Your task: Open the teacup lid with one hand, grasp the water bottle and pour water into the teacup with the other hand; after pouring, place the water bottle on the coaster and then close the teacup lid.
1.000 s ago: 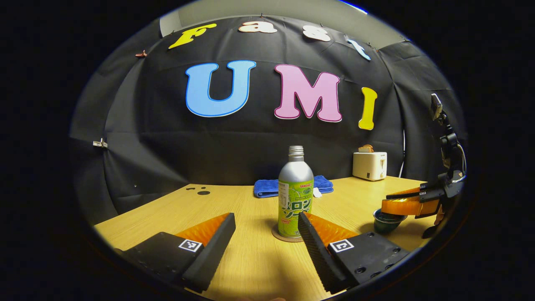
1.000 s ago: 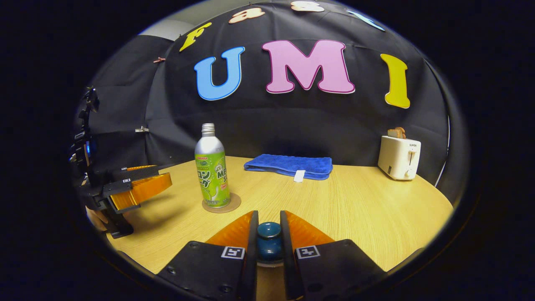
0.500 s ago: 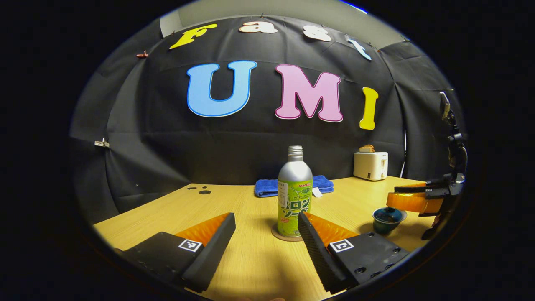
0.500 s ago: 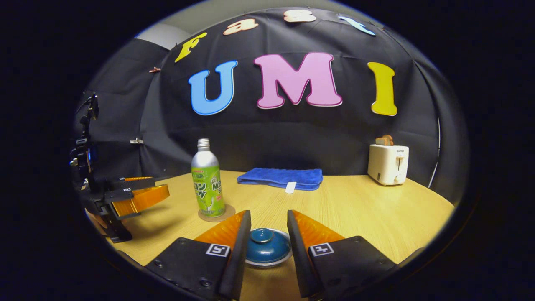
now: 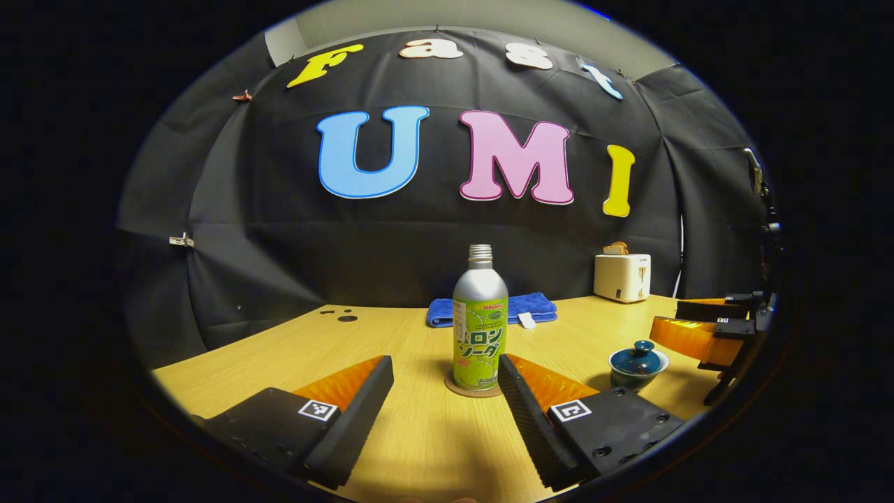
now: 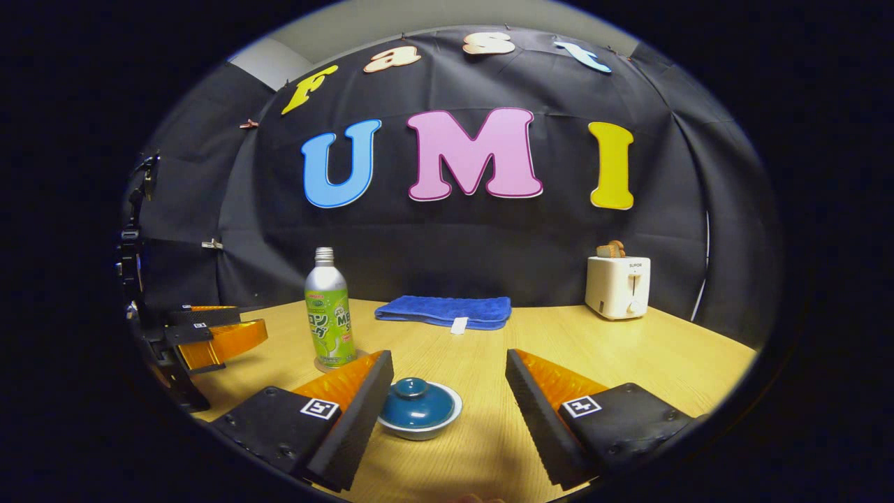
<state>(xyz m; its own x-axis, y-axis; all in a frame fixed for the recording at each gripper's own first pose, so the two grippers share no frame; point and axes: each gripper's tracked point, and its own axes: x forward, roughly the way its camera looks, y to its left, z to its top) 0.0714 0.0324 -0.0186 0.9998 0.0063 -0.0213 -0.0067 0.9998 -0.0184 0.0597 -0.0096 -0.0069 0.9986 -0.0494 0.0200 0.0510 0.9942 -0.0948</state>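
Released a second ago, the lid (image 6: 416, 404) now caps the teacup (image 5: 637, 365); right gripper (image 6: 447, 398) spread wide, left gripper (image 5: 447, 388) open too. Green-labelled bottle (image 5: 480, 327) stands on coaster (image 5: 469, 388).

Both low, facing wall, sharing table (image 5: 391, 335).

The water bottle (image 5: 480, 318) is silver on top with a green label. It has no cap and stands straight up on a round brown coaster (image 5: 473, 388). The teacup (image 6: 419, 411) is small and dark blue. Its lid (image 6: 417, 401) with a round knob sits on top, closed.
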